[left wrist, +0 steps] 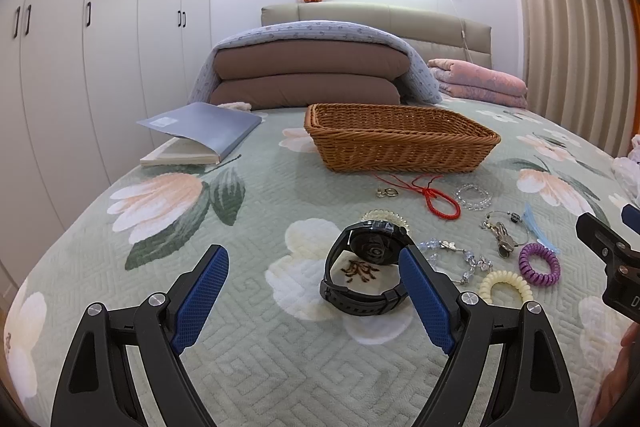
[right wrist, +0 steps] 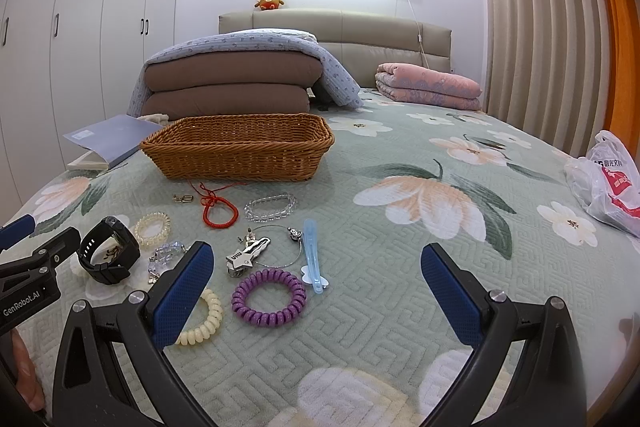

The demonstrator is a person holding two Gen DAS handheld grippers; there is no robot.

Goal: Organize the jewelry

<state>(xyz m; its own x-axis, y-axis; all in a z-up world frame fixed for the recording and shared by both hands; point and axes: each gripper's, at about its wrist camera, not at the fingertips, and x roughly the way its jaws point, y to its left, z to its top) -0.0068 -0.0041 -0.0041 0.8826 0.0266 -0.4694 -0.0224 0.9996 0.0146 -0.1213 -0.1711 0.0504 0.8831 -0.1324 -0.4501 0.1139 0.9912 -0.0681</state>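
A brown wicker basket (left wrist: 400, 143) (right wrist: 240, 151) stands on the bed. Before it lies jewelry: a black watch (left wrist: 366, 267) (right wrist: 108, 253), a red cord bracelet (left wrist: 440, 201) (right wrist: 218, 211), a clear bead bracelet (left wrist: 474, 195) (right wrist: 272, 207), a purple coil tie (left wrist: 539, 263) (right wrist: 269, 297), a cream coil tie (left wrist: 504, 287) (right wrist: 202, 323), a blue hair clip (right wrist: 312, 259) and a silver key ring (right wrist: 250, 253). My left gripper (left wrist: 314, 269) is open, low over the bed, the watch by its right finger. My right gripper (right wrist: 316, 267) is open above the purple tie and clip.
An open book (left wrist: 200, 135) lies left of the basket. Folded brown bedding (left wrist: 308, 75) and a pink blanket (right wrist: 428, 85) sit at the headboard. A white plastic bag (right wrist: 608, 183) lies at the bed's right edge. Wardrobes stand on the left, curtains on the right.
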